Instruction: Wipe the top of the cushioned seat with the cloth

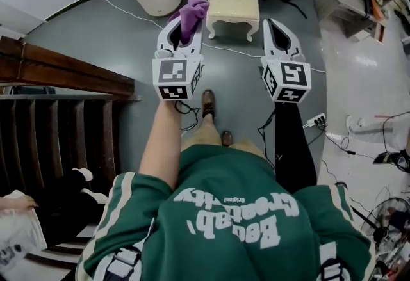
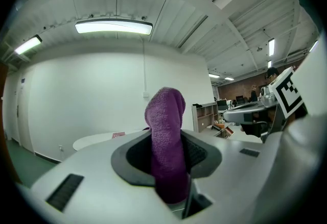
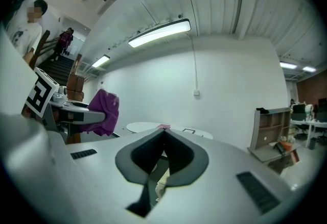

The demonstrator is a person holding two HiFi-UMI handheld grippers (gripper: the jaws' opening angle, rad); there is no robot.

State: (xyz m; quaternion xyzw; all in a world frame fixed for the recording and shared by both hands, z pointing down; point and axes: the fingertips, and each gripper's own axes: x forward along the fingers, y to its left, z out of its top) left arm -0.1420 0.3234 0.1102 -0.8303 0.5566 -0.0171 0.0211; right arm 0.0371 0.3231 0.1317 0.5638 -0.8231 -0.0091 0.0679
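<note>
1. The left tool [image 1: 184,27] is clamped on a purple cloth [image 1: 193,12]. The cloth stands bunched between the jaws, with a soft wad pushed past the tips, which is probably the part meant to do the rubbing.
2. The right tool [image 3: 164,135] is closed tip to tip with nothing in it. It is held level beside the left one, likely kept clear because one cloth needs only one hand.
3. The cushioned seat [image 1: 234,3] stands on the grey floor [image 1: 237,75] ahead of the person. Its cream top is bare.
4. Both gripper views look out across the room, so the tools seem to be held high, well apart from the seat. I judge that wiping has not begun. The cloth must first come down flat on the top.
</note>
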